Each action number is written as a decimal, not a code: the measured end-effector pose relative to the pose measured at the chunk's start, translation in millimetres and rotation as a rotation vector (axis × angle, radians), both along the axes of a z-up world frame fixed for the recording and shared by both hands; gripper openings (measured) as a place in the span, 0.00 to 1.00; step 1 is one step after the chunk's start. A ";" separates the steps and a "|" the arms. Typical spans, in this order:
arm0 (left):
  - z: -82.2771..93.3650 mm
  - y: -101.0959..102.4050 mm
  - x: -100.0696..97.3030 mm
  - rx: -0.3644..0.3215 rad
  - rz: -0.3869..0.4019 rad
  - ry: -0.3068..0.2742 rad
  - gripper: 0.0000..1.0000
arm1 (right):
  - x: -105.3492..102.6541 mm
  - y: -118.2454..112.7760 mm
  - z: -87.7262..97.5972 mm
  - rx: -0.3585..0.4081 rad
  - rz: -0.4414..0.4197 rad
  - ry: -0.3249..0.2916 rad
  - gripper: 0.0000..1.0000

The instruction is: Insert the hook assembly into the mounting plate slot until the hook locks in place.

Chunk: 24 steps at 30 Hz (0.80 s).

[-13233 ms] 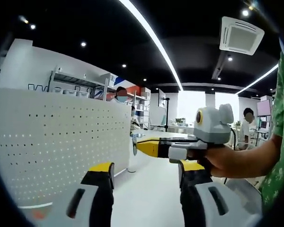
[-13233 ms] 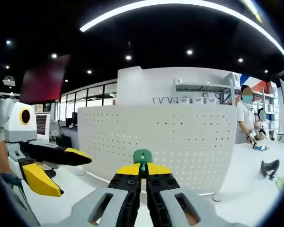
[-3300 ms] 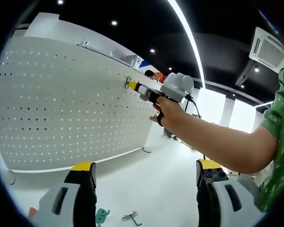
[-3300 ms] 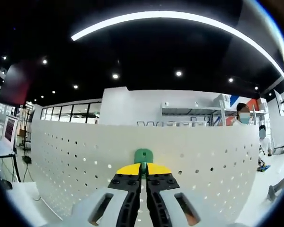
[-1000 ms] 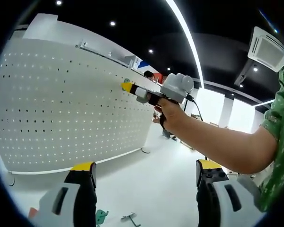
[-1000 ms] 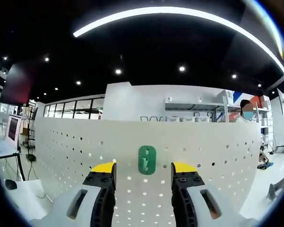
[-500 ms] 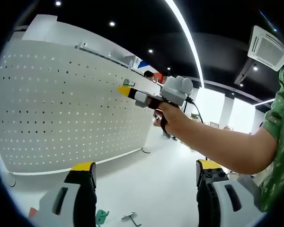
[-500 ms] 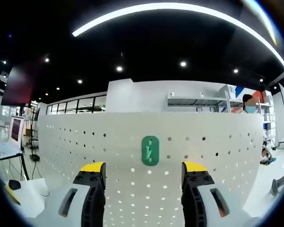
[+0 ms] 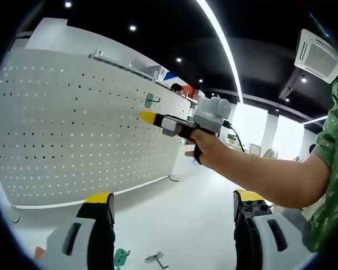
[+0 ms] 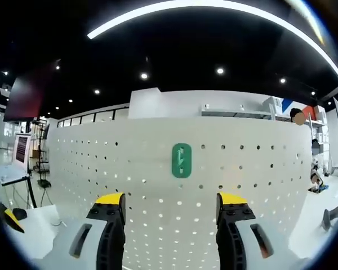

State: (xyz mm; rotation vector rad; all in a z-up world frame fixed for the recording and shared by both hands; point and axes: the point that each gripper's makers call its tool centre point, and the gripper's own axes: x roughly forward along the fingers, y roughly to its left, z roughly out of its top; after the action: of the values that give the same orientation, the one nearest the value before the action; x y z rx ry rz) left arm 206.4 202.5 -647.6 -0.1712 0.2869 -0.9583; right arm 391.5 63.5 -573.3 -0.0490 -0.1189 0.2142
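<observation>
A white pegboard point(image 10: 174, 191) stands upright on a white counter point(image 9: 180, 225), its top edge running level under the dark ceiling in the right gripper view and its lower edge meeting the counter in the left gripper view. The counter in front of the pegboard is open and bare up to the board's foot.

The right gripper point(image 10: 172, 216) faces the pegboard squarely with its jaws spread wide and nothing between them. In the left gripper view it reaches in from the right, held in a hand point(image 9: 205, 149), its yellow tips just short of the board and not touching it. The left gripper point(image 9: 169, 205) sits lower and farther from the pegboard, jaws also wide apart and empty.

The green hook assembly point(image 10: 181, 160) sits upright on the pegboard's face, near its top edge, above the gap between the right jaws and clear of them. A second small green piece point(image 9: 120, 257) and a thin metal hook point(image 9: 156, 259) lie on the counter, well away from the pegboard.
</observation>
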 end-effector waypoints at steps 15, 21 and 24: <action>-4.6 2.7 -6.6 0.016 0.009 0.004 0.89 | -19.8 3.2 -40.7 -0.008 0.023 0.077 0.66; -8.7 4.0 -12.1 0.028 0.007 0.007 0.89 | -30.8 15.9 -62.0 -0.014 0.051 0.119 0.66; -9.8 5.3 -14.1 0.032 0.007 0.007 0.89 | -38.0 22.6 -73.0 -0.012 0.065 0.144 0.66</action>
State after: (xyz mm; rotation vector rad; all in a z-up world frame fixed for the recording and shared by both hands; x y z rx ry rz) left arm 192.3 207.8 -657.4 -0.1468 0.3077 -0.9455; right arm 353.5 86.1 -646.2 -0.0413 0.0241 0.2826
